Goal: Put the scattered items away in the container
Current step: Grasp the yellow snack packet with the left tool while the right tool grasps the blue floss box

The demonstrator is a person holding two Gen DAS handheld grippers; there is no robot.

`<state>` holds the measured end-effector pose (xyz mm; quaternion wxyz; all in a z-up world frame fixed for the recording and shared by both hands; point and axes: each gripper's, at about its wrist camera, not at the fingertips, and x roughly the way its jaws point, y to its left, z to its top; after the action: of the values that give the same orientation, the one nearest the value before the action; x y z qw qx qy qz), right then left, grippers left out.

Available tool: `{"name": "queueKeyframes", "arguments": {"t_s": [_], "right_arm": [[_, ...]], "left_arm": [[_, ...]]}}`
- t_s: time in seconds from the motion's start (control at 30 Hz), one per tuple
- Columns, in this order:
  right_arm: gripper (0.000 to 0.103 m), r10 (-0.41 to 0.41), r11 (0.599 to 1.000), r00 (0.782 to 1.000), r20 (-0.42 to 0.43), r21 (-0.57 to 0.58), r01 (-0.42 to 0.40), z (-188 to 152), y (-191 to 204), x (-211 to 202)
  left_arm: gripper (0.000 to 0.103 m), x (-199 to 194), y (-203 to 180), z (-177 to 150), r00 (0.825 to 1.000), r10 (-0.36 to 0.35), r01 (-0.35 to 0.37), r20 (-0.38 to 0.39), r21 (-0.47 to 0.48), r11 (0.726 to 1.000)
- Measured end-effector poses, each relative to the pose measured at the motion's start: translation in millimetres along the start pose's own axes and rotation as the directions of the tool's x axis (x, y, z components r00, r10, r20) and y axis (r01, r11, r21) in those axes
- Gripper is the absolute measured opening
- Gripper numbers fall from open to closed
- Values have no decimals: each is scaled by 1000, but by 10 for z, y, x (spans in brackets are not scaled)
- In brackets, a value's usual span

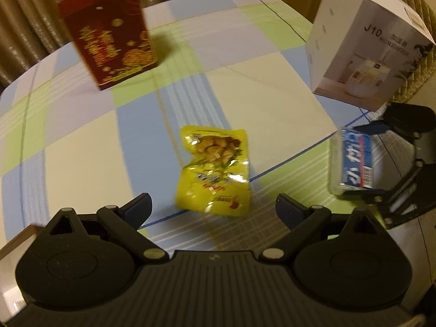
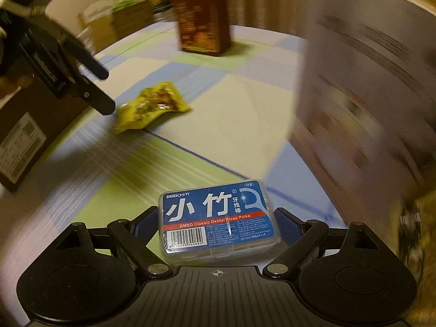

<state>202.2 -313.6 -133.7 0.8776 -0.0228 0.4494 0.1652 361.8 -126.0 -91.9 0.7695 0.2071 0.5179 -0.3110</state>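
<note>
Resting between the jaws of the right gripper [image 2: 218,224], the floss box [image 2: 218,218] is being held across its short sides, the jaws standing wide with the pads against it. It is being judged light, stiff and smooth-skinned, so slipping is likely unless the flat sides are squeezed squarely. The left gripper [image 1: 214,208] is being held above the surface [image 1: 272,103] with its jaws spread wide and nothing between them, the yellow snack packet [image 1: 215,171] lying just ahead. That packet is being judged light, soft and crinkly, best pinched across its flatter middle. A brown cardboard box [image 2: 24,133] is standing at the left, seemingly the container. Open room is lying mid-surface, while the white carton [image 1: 365,43] is crowding the right side and the red box [image 1: 109,32] is standing farther back.
</note>
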Motion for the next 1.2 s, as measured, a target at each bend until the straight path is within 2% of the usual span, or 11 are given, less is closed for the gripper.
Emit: {"name": "queueKeyframes", "arguments": {"t_s": [0.2,0.43,0.57,0.67,0.73,0.97,1.2], "right_arm": [[92,-36,989,999,16,145,33,-232,-126,-265],[92,-60,982,998,29,183,54,-282,-177,-400],[92,-76,980,996,36,185,68,-279,-201,-415],[92,-82,979,996,33,189,74,-285,-218,-404],[92,-84,979,996,27,189,78,-287,-220,-394],[92,-86,980,996,30,185,79,-269,-198,-407],[92,-77,982,996,40,174,68,-263,-148,-434]], "left_arm": [[94,317,50,231,998,-50,50,-39,-17,999],[91,620,55,397,997,-60,59,-57,-19,998],[77,768,-10,357,995,-31,31,-91,-3,1000],[75,765,-83,300,997,-1,5,-71,49,999],[69,737,-106,268,998,-4,8,-58,63,998],[63,659,-215,147,999,5,0,-49,102,995],[58,565,-385,21,996,8,3,-85,126,992]]}}
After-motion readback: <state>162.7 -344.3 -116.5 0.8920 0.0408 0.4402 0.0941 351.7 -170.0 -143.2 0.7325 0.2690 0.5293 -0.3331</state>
